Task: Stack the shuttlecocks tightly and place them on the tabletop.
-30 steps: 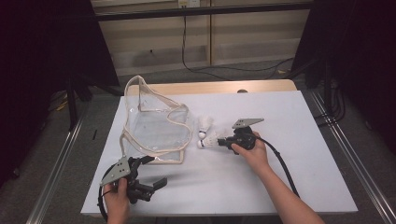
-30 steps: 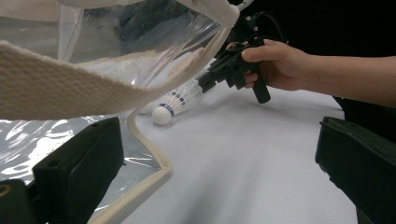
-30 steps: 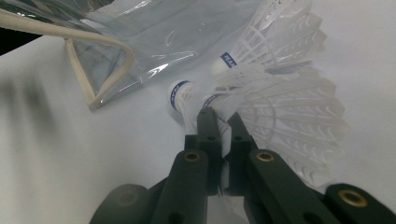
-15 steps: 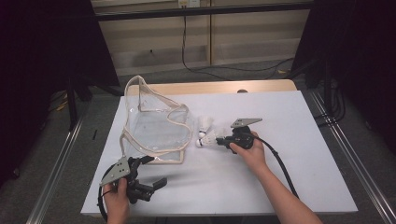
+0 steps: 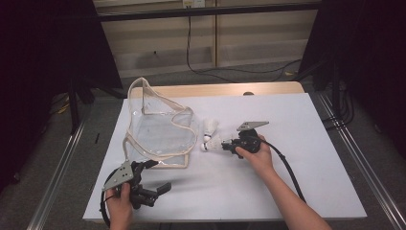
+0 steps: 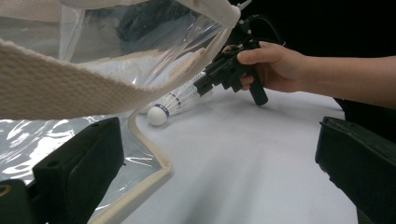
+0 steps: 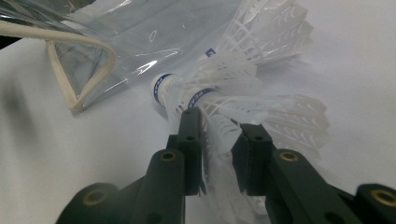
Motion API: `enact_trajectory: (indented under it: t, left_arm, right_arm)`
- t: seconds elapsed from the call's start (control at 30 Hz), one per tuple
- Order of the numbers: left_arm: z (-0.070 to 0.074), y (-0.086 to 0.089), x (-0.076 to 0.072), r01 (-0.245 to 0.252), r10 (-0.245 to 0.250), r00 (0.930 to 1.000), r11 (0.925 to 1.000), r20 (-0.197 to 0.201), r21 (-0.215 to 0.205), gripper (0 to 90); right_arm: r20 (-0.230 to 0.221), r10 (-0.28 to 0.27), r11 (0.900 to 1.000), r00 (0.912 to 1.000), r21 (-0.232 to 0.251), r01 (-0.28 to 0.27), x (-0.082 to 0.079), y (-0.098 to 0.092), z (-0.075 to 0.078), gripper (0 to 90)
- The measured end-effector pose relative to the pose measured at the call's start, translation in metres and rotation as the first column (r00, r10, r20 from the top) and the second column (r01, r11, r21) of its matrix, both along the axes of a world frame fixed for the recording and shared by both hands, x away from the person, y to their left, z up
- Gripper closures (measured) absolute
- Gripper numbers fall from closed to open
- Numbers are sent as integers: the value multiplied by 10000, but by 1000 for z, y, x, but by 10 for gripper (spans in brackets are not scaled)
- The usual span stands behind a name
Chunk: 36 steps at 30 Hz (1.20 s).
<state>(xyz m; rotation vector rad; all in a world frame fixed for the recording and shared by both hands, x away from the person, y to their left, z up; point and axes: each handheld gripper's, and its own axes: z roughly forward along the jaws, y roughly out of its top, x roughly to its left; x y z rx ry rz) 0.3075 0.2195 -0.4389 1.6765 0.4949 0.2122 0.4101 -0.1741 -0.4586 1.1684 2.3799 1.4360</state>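
The right hand-held gripper (image 7: 217, 135) has just been opening its jaws, with a shuttlecock's (image 7: 224, 100) feathers between them, mid-frame beside the clear bag (image 5: 160, 132). The feathers could bend. The left hand-held gripper (image 5: 153, 179) waits apart, lower left.

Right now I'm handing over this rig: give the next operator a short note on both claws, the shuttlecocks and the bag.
Right claw: jaws just opening, feathers of a shuttlecock between them, grip easing off.
Left claw: open, holding nothing, near the clear bag's front edge.
Shuttlecocks: lying on the white table, just right of the bag.
Done: none in the bag.
Left: regrip, then load them into the bag.
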Motion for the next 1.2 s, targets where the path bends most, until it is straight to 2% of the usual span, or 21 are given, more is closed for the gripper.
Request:
enact_trajectory:
  t: [0.13, 0.2, 0.3, 0.37, 0.6, 0.67, 0.87, 1.03, 1.2]
  left_arm:
    - [0, 0, 0, -30, 30, 10000, 10000, -4, 23, 13]
    - [0, 0, 0, -20, 20, 10000, 10000, -12, 1, 13]
    - [0, 0, 0, -8, 8, 10000, 10000, -19, 4, 13]
    - [0, 0, 0, -18, 18, 10000, 10000, -18, 36, 13]
    - [1, 0, -1, -29, 29, 10000, 10000, 20, 30, 13]
    - [1, 0, -1, -26, 26, 10000, 10000, 8, 38, 13]
    - [1, 0, -1, -31, 31, 10000, 10000, 14, 35, 13]
    - [0, 0, 0, -33, 33, 10000, 10000, 28, 45, 13]
    - [0, 0, 0, -12, 12, 10000, 10000, 24, 50, 13]
  right_arm:
    - [33, -101, 9997, 9999, -210, 101, 0, -4, 3, 635]
    - [36, -49, 9991, 10000, -414, 50, -1, -6, 4, 635]
    - [-23, -27, 9994, 10000, -347, 26, -3, -10, 7, 627]
    - [52, -5, 9994, 10000, -337, 7, -4, -12, 10, 640]
    - [76, 332, 9993, 9994, -175, -330, -6, -15, 15, 859]
    - [53, 470, 9988, 9989, -133, -469, -6, -15, 15, 887]
    - [53, 880, 9961, 9961, 42, -880, -7, -11, 15, 900]
    - [47, 981, 9948, 9952, 266, -982, -6, -10, 15, 900]
    - [0, 925, 9953, 9957, 286, -925, -5, -9, 11, 900]
